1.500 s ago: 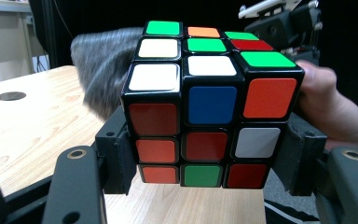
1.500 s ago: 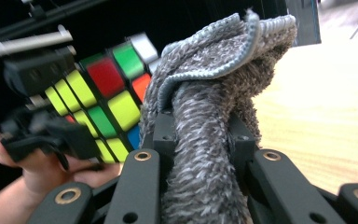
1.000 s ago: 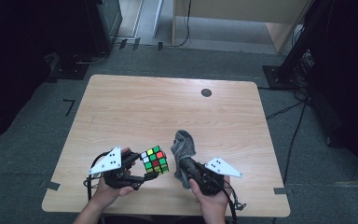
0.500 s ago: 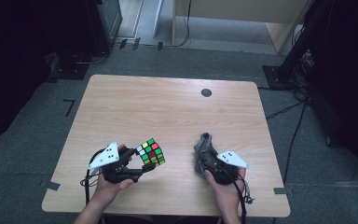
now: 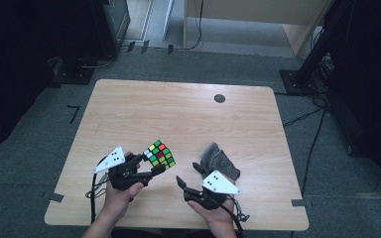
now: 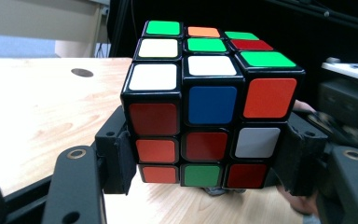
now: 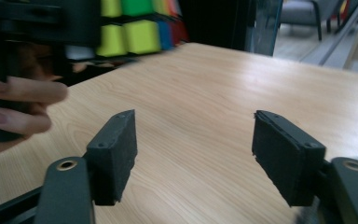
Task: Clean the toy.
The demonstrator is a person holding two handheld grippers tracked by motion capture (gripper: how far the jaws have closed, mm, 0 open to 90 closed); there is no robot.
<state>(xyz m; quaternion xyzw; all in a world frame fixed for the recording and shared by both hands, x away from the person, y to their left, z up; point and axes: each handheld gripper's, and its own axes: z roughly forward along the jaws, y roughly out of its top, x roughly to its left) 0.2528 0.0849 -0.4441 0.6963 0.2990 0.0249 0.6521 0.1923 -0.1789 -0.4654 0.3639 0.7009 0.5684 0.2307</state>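
Note:
A scrambled colour cube point(image 5: 159, 154) is held off the wooden table point(image 5: 178, 114), with my left gripper point(image 5: 148, 164) shut on its lower layers. In the left gripper view the cube point(image 6: 209, 93) sits between both pads point(image 6: 119, 158), green and white tiles on top. My right gripper point(image 5: 187, 173) is near the table's front edge, pointing left toward the cube. Its jaws have just been opening and nothing is between them point(image 7: 193, 154). A crumpled grey cloth point(image 5: 221, 161) lies on the table just behind the right gripper.
A small dark round hole point(image 5: 220, 98) sits near the table's far edge. The hand holding the left gripper point(image 7: 14, 107) is close at the left of the right gripper view, with the cube point(image 7: 130, 28) above it. Dark stands and cables surround the table.
The right gripper carried the grey cloth rightward away from the cube, let it go on the table and drew back toward the front with its jaws open. The left gripper kept its hold on the cube.

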